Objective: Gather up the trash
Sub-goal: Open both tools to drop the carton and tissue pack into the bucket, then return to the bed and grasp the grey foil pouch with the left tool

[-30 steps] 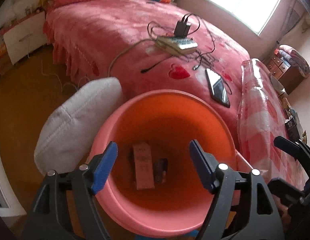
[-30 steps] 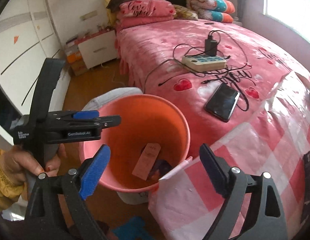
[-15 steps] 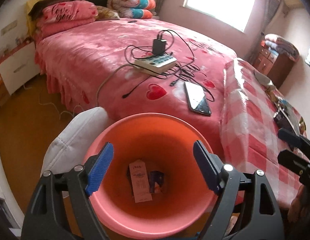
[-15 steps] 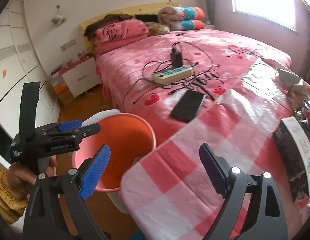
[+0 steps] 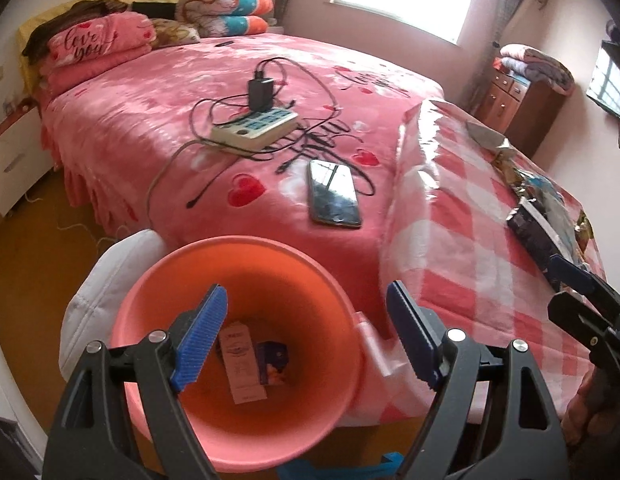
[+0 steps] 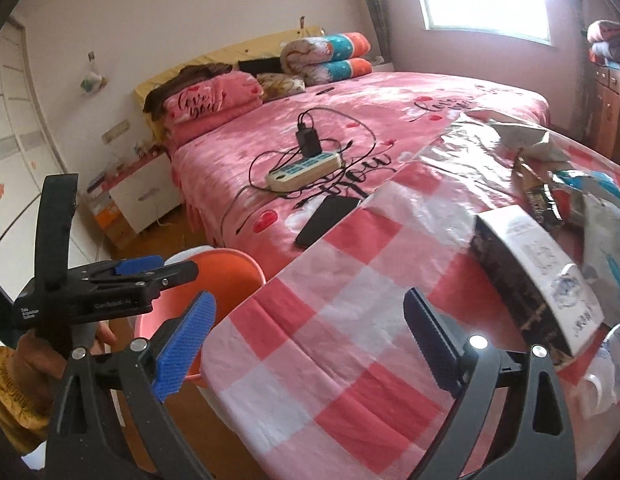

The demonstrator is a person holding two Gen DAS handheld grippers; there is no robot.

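Presently the left gripper [image 5: 305, 336] hangs over the mouth of the pink bin [image 5: 149, 320], jaws spread wide with nothing between them. Inside the bin, at the bottom, lie a pale carton [image 5: 241, 364] and a small dark blue wrapper [image 5: 271, 360] just beside it at 3 o'clock. A white cushion [image 5: 97, 292] presses against the bin at 9 o'clock.

The right gripper [image 6: 310, 336] hovers above the checked cloth [image 6: 350, 320] covering the foot of the bed [image 6: 310, 108], jaws likewise spread and empty. The remaining trash sits on that cloth at 2 o'clock from this gripper: a dark box with a white face [image 6: 534, 272], and beyond it a heap of crumpled wrappers and bags [image 6: 582, 184]. Nothing lies on the cloth between the gripper and the box.

On the bedspread at 12 o'clock lie a phone [image 6: 328, 220], screen up, touching the cloth's edge, and a power strip [image 6: 305, 168] with a black charger [image 6: 307, 138] plugged in and cables looped around it. Folded bedding [image 6: 209, 108] is stacked at the headboard. From the right wrist view the left gripper's side shows at 9 o'clock, held by a hand [image 6: 37, 356] in a yellow sleeve, with the bin rim behind it.
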